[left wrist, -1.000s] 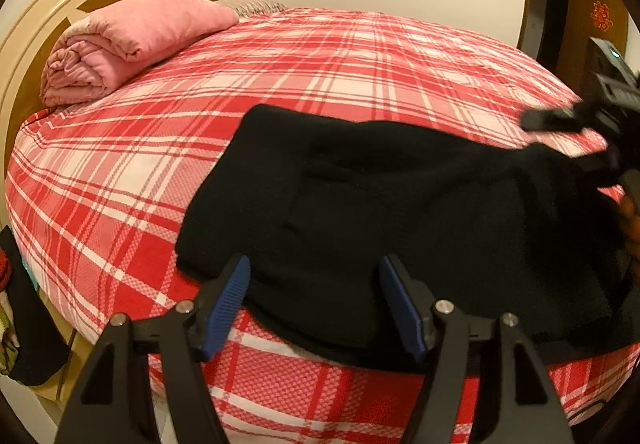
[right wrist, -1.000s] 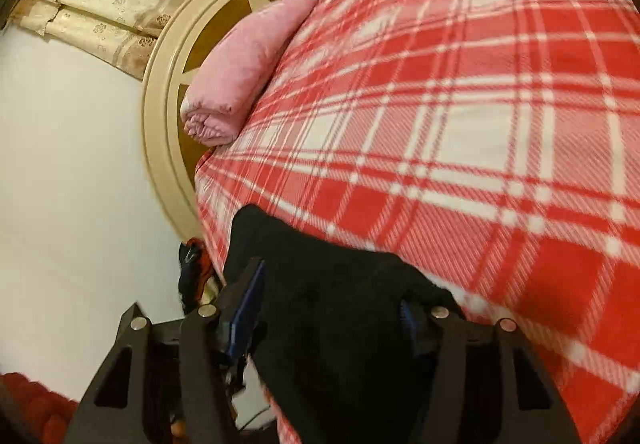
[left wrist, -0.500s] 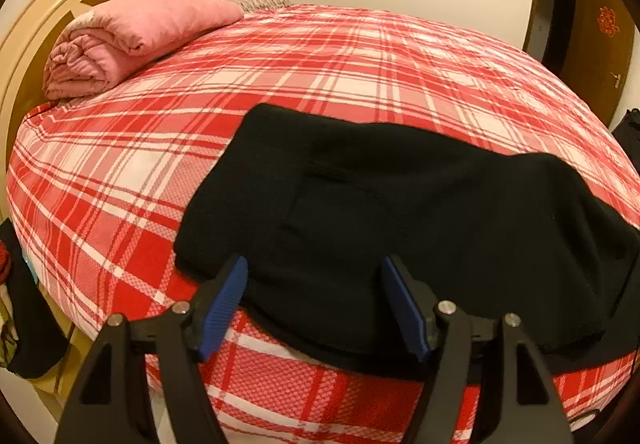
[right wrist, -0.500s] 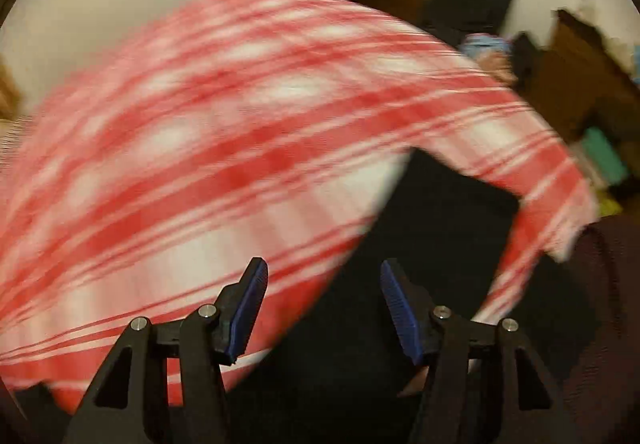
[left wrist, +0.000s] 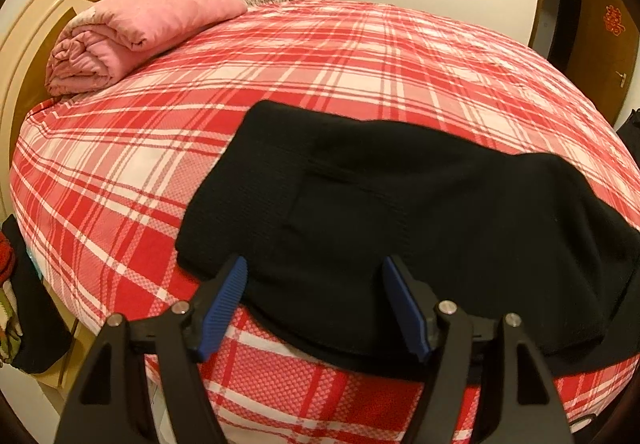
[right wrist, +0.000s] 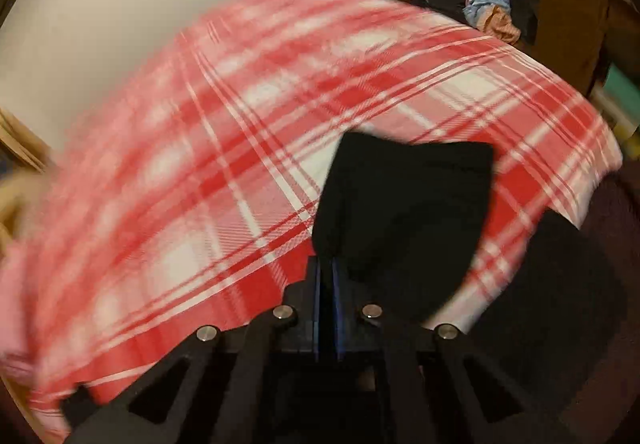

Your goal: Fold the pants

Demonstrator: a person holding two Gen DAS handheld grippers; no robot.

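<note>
The black pants [left wrist: 400, 212] lie folded on the red plaid bed [left wrist: 360, 64], near its front edge. My left gripper [left wrist: 316, 304] is open, its blue pads either side of the pants' near edge, holding nothing. In the blurred right wrist view, my right gripper [right wrist: 327, 272] is shut on an edge of the black pants [right wrist: 412, 204], which stretch away from the jaws over the bed [right wrist: 200, 164].
A rolled pink blanket [left wrist: 132, 32] lies by the cream headboard [left wrist: 24, 44] at the far left. A door [left wrist: 600, 40] stands at the right. Dark bags and clothes [right wrist: 492, 12] are piled beyond the bed. Clothes hang at the bed's left side [left wrist: 16, 292].
My right gripper swung round to face the other end of the bed and closed on the pants' edge. My left gripper stayed open at the near edge.
</note>
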